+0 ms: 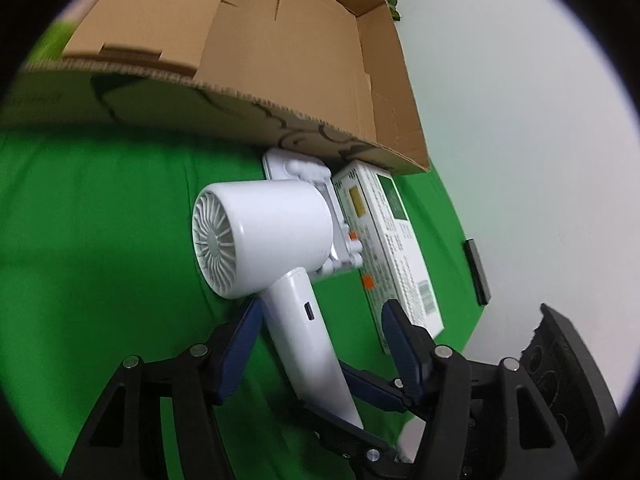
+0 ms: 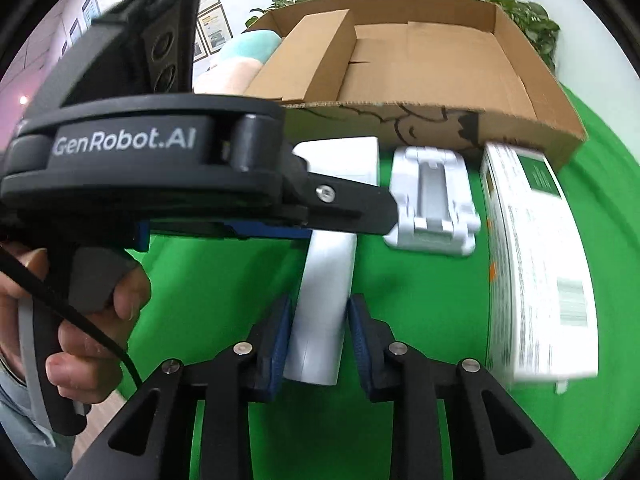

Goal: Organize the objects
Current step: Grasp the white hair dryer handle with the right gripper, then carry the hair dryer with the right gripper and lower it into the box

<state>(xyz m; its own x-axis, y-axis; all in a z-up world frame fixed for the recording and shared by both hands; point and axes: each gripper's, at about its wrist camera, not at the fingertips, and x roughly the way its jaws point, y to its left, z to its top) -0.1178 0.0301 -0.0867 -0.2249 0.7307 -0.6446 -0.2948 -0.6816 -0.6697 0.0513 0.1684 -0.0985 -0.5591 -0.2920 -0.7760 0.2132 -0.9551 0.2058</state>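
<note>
Left tongs (image 1: 320, 328) held low and level, blue pads spread wide apart; right tongs (image 2: 318, 336) likewise level, pads parted a narrower way; the person's left hand (image 2: 80, 320) wraps the left tool's pistol grip, one finger curled on the trigger.

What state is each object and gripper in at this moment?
White handheld hair dryer: lying on the green cloth, handle between both grippers' fingers.
Brown cardboard box: open, nothing visible inside.
White printed carton: closed, flat.
White plastic stand: folded flat.
Left gripper: open.
Right gripper: open.
</note>
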